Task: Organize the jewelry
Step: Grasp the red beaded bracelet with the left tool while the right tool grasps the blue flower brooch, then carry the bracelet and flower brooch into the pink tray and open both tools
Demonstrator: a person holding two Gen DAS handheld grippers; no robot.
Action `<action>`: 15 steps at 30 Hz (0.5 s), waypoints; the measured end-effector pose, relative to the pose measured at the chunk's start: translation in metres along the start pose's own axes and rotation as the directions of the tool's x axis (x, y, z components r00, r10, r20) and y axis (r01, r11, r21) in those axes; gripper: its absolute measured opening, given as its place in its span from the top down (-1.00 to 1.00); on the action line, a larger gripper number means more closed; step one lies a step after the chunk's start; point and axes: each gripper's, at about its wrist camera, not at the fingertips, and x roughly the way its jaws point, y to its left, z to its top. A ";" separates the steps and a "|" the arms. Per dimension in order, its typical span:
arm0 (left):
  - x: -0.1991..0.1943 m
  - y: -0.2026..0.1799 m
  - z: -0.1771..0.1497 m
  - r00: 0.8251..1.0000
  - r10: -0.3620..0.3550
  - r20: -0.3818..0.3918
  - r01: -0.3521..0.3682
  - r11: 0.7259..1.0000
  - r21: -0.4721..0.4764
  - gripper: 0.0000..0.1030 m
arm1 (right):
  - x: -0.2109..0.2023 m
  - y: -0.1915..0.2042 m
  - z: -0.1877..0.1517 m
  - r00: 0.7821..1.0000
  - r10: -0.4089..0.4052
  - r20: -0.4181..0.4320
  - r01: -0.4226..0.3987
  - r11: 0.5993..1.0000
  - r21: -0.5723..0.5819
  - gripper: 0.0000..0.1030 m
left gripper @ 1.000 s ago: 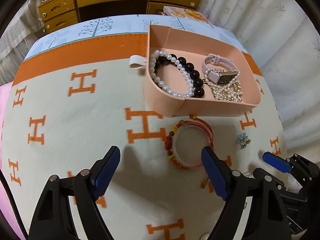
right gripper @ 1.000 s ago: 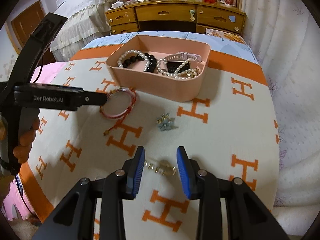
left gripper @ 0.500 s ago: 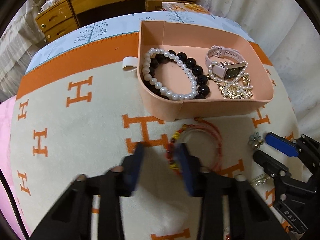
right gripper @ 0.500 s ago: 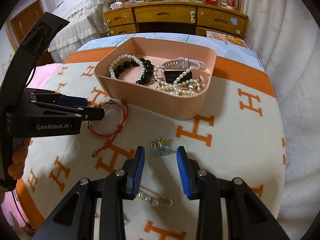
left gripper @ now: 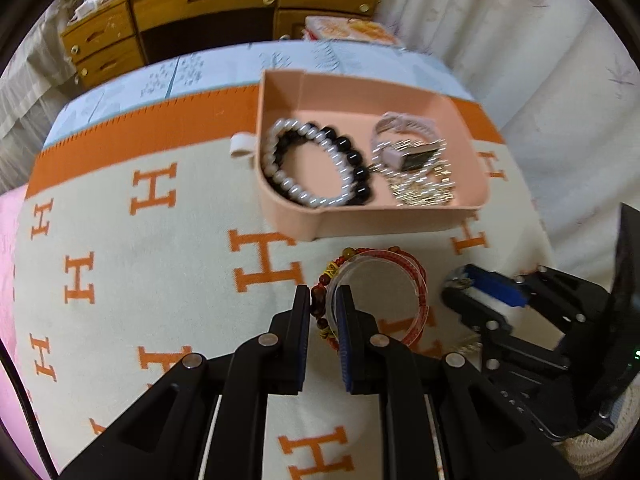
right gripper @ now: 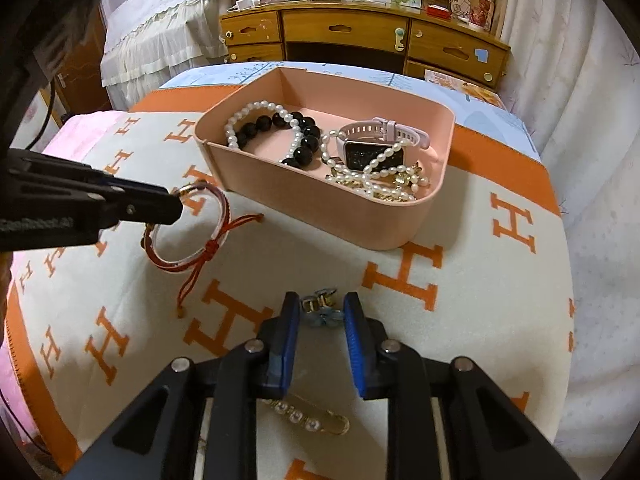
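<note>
Now that the left gripper [left gripper: 324, 312] has just been closed onto the red bracelet [left gripper: 380, 292] near the pink tray [right gripper: 320, 204], its lift is enabled; the right gripper [right gripper: 321, 314], narrowing, is set around the small charm [right gripper: 322, 308], seemingly not yet pinched.

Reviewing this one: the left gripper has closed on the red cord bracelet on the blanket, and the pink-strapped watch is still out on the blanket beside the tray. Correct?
Not quite. The watch lies inside the pink tray, among the pearl strands, as the right wrist view shows. The rest holds: the left gripper has just closed on the red cord bracelet on the blanket.
</note>
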 end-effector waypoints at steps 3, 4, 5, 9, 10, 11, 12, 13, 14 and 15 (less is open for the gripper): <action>-0.015 -0.007 0.005 1.000 -0.010 0.026 0.010 1.000 0.015 0.79 | -0.011 0.001 0.003 1.000 0.010 0.025 -0.010 1.000 -0.001 0.56; -0.020 -0.009 0.009 0.999 -0.013 0.040 0.012 1.000 0.017 0.79 | -0.018 0.001 0.004 0.999 0.020 0.039 -0.020 1.000 0.001 0.56; -0.022 -0.011 0.013 0.999 -0.015 0.048 0.015 1.000 0.018 0.79 | -0.024 0.001 0.005 0.998 0.028 0.050 -0.029 1.000 0.004 0.56; -0.037 -0.010 0.029 0.996 -0.011 0.089 0.011 1.000 0.005 0.79 | -0.044 0.000 0.014 0.994 0.046 0.102 -0.049 0.998 0.029 0.56; -0.041 -0.010 0.035 0.995 -0.007 0.101 0.007 1.000 -0.002 0.79 | -0.051 -0.001 0.018 0.992 0.048 0.120 -0.054 0.998 0.040 0.56; -0.044 -0.009 0.039 0.994 -0.003 0.111 0.004 1.000 -0.007 0.79 | -0.057 -0.003 0.022 0.989 0.050 0.138 -0.058 0.997 0.052 0.56; -0.047 -0.008 0.045 0.993 0.001 0.121 0.000 1.000 -0.011 0.79 | -0.062 -0.004 0.026 0.987 0.051 0.153 -0.061 0.996 0.062 0.56; -0.050 -0.007 0.050 0.991 0.006 0.132 -0.004 1.000 -0.016 0.79 | -0.067 -0.006 0.030 0.984 0.051 0.170 -0.065 0.995 0.074 0.56; -0.052 -0.007 0.053 0.990 0.011 0.141 -0.008 1.000 -0.018 0.79 | -0.074 -0.008 0.037 0.980 0.052 0.193 -0.069 0.994 0.087 0.56; -0.054 -0.006 0.058 0.987 0.024 0.159 -0.021 1.000 -0.021 0.79 | -0.078 -0.010 0.043 0.977 0.047 0.210 -0.069 0.993 0.098 0.56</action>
